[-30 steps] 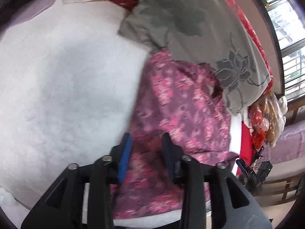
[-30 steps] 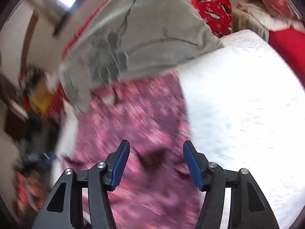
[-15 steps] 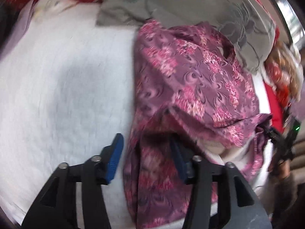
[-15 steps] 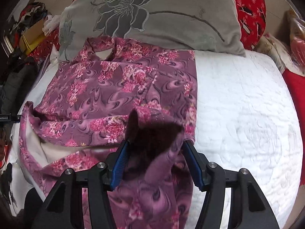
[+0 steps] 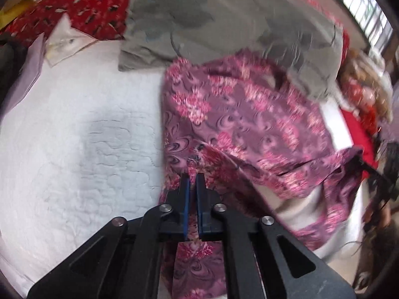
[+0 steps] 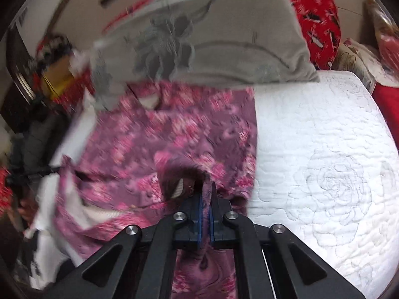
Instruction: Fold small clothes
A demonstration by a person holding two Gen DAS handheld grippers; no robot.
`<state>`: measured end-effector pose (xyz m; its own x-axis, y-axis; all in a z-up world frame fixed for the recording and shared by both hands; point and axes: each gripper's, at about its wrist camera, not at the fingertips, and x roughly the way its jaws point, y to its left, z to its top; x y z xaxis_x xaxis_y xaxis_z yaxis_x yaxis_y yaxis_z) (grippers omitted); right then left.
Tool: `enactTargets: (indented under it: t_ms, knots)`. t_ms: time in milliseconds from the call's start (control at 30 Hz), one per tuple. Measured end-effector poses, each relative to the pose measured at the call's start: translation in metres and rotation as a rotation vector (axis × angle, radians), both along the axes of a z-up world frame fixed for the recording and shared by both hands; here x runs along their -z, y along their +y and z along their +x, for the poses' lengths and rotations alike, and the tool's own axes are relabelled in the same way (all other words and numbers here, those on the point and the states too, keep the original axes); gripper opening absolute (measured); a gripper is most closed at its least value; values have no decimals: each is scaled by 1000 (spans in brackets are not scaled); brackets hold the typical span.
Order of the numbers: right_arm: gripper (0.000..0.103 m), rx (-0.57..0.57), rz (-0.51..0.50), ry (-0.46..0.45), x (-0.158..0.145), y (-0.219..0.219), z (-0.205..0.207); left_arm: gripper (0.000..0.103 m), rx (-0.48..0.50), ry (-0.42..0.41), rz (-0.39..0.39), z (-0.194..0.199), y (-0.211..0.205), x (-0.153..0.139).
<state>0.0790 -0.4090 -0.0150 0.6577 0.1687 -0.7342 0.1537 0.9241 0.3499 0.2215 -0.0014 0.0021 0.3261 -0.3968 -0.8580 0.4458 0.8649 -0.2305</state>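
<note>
A purple garment with pink flowers (image 5: 249, 124) lies spread on the white quilted bed (image 5: 87, 149), its far end against a grey pillow. My left gripper (image 5: 192, 178) is shut on the garment's near left edge, and the cloth rises in a ridge to its tips. In the right wrist view the same garment (image 6: 187, 129) is bunched near its right edge, with a dark fold opening just ahead. My right gripper (image 6: 207, 186) is shut on that fold, and purple cloth shows between its blue pads. Both views are blurred.
A grey flower-patterned pillow (image 5: 224, 25) (image 6: 212, 37) lies at the head of the bed, with a red patterned cushion (image 5: 87, 7) (image 6: 316, 12) behind it. Bare white quilt (image 6: 324, 149) stretches beside the garment. Clutter and a window stand past the bed's far side.
Both grippers stood open over the garment and have now closed on its cloth. The cloth is bunched up at the right gripper, and both views have shifted slightly.
</note>
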Motion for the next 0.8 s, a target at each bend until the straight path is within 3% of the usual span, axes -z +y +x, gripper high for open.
enactTargets:
  t_ms: [200,367,467,600,667,767,800]
  knots:
    - [3,29,115,-94,-27,-11,-11,3,-75,74,-111,14,7,-14]
    - [3,80,224,-157,-42,-25,13,3,-162,119,-178,47,2,-15]
    - [3,157,315,-198,-45,-47,35,3,-217,143,-184,79,-5,-9]
    - [3,311,419,-198,-25,-89,63,3,-318,165,-95,128,-16,17]
    - [10,362,425,-138,-10,-102,75,3,-320,228,-121,143,-14,33]
    - [17,263,422,-93,-1,-97,88,3,-252,254,-160,146,-12,41]
    - [35,233,407,-73,1,-93,91,4,-222,251,-159,144,-12,42]
